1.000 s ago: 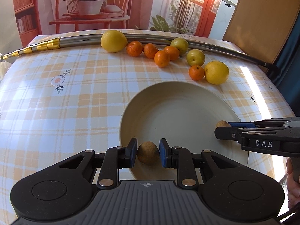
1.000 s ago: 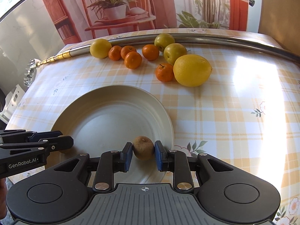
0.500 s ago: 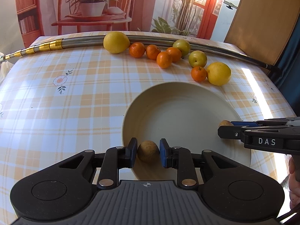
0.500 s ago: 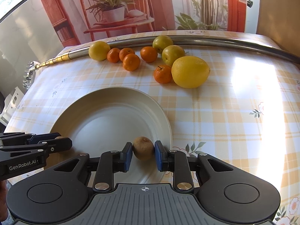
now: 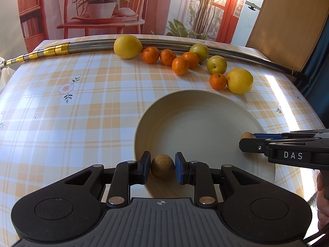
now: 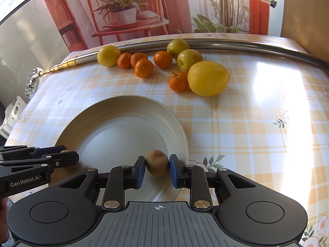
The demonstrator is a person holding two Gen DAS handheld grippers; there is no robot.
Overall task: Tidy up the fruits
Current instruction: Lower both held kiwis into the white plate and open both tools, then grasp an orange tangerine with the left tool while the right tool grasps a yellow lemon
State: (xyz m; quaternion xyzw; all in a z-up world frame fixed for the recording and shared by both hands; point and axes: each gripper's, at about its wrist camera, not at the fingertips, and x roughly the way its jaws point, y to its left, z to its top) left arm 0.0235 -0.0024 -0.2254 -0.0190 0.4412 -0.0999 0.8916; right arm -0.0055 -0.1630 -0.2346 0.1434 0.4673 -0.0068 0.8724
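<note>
- The table (image 5: 82,107) wears a glossy orange-and-white checked cloth with small flower prints; it falls away at the left and right edges, and a wide bare stretch lies left of the plate in the left wrist view.
- A cream plate (image 5: 197,113), round, matte and shallow with a raised rim, sits near the front; its middle is bare.
- A long metal pole (image 5: 92,45) with gold bands at one end runs along the far edge, a printed backdrop behind it.
- Just in front of the pole the fruit lies in a loose row, well apart from the plate's near rim: a smooth lemon (image 5: 128,46) at the left, five small glossy oranges (image 5: 180,65), two yellow-green plums (image 5: 216,64), and a second, dimpled lemon (image 6: 208,78) touching one orange, close to the plate's far rim.
- The left gripper (image 5: 161,167) has its blue pads narrowly apart around a rough, brown, egg-shaped kiwi (image 5: 162,166) over the plate's near left rim; the left pad seems a hair off the skin.
- The right gripper (image 6: 157,165) pinches another fuzzy kiwi (image 6: 157,162) between its pads, over the plate's near right rim.
</note>
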